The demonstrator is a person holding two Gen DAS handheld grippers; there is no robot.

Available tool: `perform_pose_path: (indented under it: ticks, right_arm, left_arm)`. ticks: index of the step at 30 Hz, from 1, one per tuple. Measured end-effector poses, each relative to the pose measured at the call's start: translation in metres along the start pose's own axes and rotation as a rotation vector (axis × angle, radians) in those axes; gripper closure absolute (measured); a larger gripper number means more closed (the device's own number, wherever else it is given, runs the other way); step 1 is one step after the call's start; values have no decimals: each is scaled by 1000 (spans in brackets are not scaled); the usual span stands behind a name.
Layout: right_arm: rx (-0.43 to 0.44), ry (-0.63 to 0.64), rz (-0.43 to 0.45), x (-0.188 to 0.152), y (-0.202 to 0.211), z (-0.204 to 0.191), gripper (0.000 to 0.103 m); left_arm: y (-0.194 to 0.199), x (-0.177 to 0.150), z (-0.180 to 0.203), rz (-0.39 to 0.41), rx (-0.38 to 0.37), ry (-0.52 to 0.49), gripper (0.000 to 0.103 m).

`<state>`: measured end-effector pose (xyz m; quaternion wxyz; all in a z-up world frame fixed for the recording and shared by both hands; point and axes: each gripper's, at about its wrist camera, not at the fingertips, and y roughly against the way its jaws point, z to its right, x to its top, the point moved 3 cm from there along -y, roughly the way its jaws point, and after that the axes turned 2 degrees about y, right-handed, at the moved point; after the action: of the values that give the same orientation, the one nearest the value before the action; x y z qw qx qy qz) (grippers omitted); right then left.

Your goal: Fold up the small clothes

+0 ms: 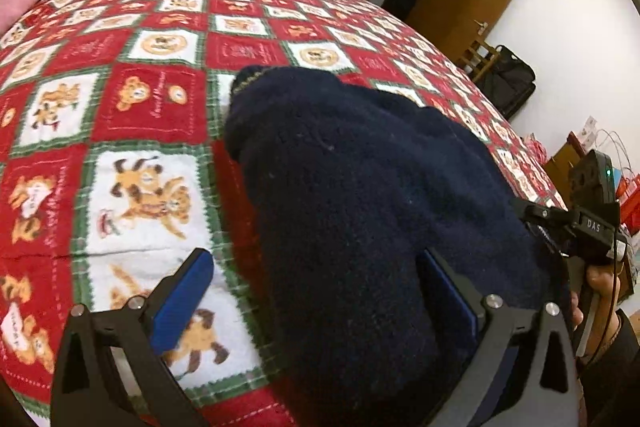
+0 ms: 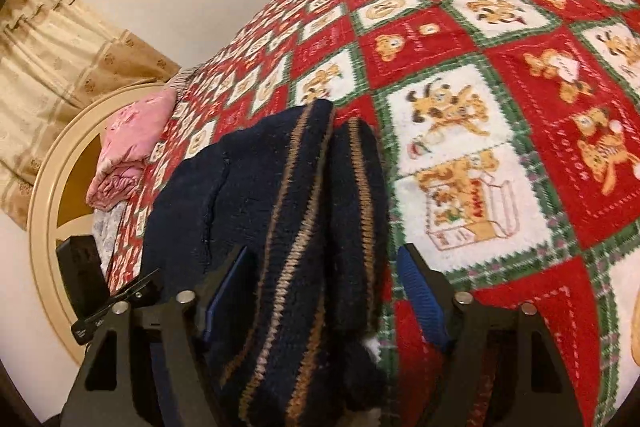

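Left gripper (image 1: 316, 303) spread wide, blue pads apart, nothing clamped, and the navy sweater (image 1: 360, 187) lies bunched on the quilt (image 1: 140, 99) between its fingers. Over to the right gripper (image 2: 326, 291): jaws wide too, straddling the sweater's (image 2: 280, 227) striped folds, no pinch. Pink pillow (image 2: 128, 143) far left.
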<state>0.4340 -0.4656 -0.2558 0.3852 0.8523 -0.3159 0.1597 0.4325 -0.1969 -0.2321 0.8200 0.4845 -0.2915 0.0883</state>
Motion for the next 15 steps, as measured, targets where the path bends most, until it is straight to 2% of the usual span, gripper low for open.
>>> perform_pose_path:
  ticks: [6,9,11,12,15]
  right_arm:
    - [2,-11,13,-1,-10,3,39]
    - [3,-16,21,-2,-8,6,49]
    - [21,-29,32,-5,-6,11,61]
    - [35,-39,40,-7,-5,14,63]
    - [36,-32,51,-9,-6,13,65]
  left_arm:
    - [-9,3,-2,-26,-33,10,0]
    - [-9,1,1,-18,-22,-6,0]
    - [-9,0,4,-9,-2,-26,0]
    - [-9,0,6,0,10,-36,0]
    - [-5,-2,16,37,35,-93,9]
